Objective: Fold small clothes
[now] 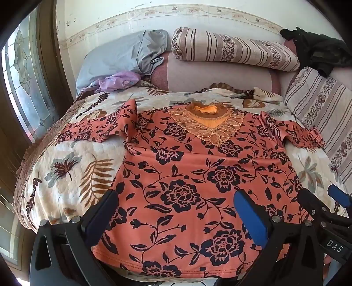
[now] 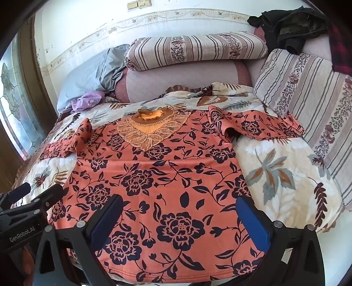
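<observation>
An orange floral blouse (image 1: 198, 176) lies flat and unfolded across the middle of the bed (image 1: 72, 158), sleeves spread. Left hand-held gripper (image 1: 176, 211) and right hand-held gripper (image 2: 178, 217) hover wide open, empty, at its lower hem. Folding seems unstarted.

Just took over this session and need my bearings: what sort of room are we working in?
Most likely a home living room or bedroom: the floral shirt is spread on a quilted leaf-print cover over a sofa or daybed, with striped cushions against a wallpaper-bordered wall.
</observation>
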Action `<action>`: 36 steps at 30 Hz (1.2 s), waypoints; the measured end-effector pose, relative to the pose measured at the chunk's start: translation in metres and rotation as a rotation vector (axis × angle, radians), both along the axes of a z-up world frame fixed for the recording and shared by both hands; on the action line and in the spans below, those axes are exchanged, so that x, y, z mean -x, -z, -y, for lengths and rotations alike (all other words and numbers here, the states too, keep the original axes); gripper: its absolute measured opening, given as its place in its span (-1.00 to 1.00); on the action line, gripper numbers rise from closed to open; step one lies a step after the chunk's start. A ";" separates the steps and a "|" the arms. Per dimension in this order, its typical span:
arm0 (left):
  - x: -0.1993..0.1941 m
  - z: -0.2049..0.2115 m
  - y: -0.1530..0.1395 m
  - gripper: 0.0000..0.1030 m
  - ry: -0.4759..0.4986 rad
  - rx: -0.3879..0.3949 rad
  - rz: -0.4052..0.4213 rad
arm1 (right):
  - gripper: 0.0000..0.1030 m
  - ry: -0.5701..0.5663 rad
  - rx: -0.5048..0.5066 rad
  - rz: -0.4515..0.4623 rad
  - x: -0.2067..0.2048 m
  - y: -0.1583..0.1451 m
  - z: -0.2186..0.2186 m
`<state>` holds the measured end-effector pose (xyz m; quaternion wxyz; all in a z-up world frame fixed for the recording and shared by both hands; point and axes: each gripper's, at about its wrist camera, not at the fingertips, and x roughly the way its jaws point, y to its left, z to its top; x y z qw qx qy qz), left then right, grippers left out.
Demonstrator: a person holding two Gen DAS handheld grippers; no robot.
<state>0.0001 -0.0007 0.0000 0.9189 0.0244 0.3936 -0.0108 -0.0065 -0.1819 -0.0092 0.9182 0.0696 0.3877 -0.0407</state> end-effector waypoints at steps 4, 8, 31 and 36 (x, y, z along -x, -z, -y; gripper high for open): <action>-0.001 0.003 0.000 1.00 -0.002 -0.008 -0.006 | 1.00 -0.003 0.003 -0.003 0.000 0.002 -0.002; -0.002 0.009 0.000 1.00 -0.005 -0.011 -0.009 | 1.00 -0.004 0.000 -0.004 0.000 0.003 -0.002; -0.001 0.004 0.005 1.00 0.006 0.009 0.052 | 1.00 -0.004 -0.009 -0.009 -0.001 0.008 -0.001; -0.001 0.004 0.004 1.00 0.010 -0.006 0.052 | 1.00 -0.004 -0.016 -0.008 -0.001 0.007 0.002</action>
